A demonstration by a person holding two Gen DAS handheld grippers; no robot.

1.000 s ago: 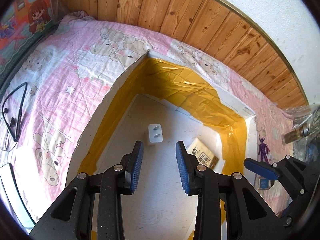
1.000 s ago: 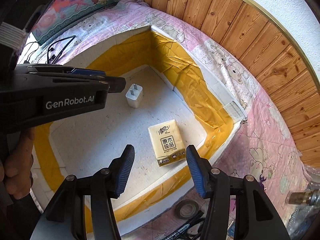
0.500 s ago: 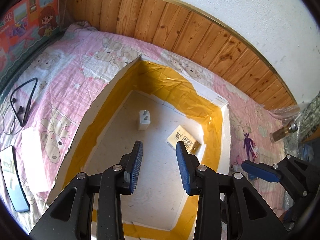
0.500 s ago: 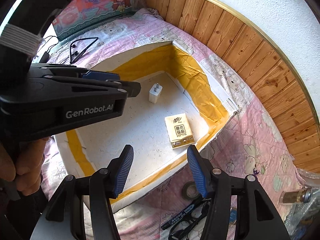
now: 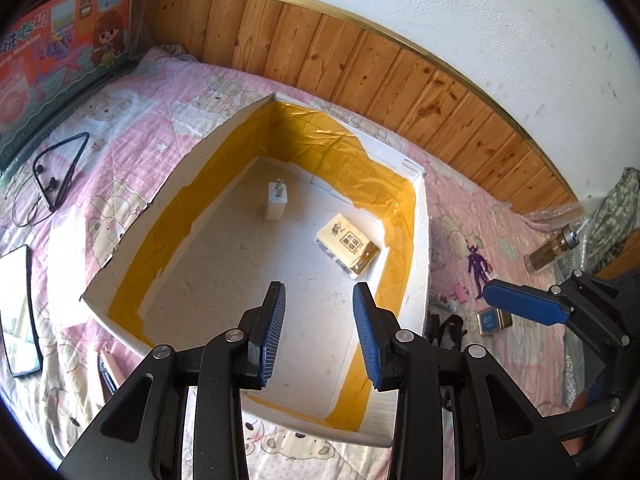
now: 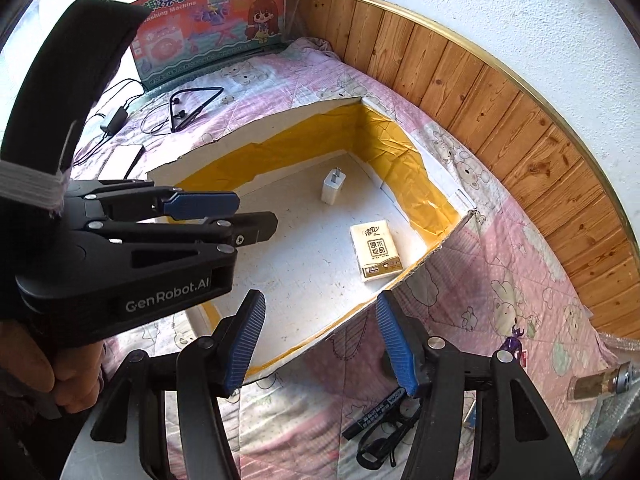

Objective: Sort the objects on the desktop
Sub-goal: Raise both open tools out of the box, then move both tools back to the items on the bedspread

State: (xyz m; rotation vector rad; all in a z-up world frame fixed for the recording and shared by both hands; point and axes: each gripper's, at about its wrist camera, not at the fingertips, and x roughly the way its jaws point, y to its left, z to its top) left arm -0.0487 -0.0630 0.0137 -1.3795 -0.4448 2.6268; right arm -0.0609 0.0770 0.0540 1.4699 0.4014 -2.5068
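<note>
Left wrist view: left gripper [image 5: 318, 330] hanging parted and empty above white foam box [image 5: 421, 240]. Right gripper [image 6: 320, 342] widening, empty, over box's near rim. Inside the box, tissue pack [image 5: 347, 245] lying nearer, white charger [image 5: 276, 200] standing beyond it.

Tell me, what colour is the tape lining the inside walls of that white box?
Yellow-orange tape lines the box; clearest in the left wrist view.

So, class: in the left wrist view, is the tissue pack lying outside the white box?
No: the tissue pack lies on the floor inside the white box, near its right wall, with the charger further in.
</note>
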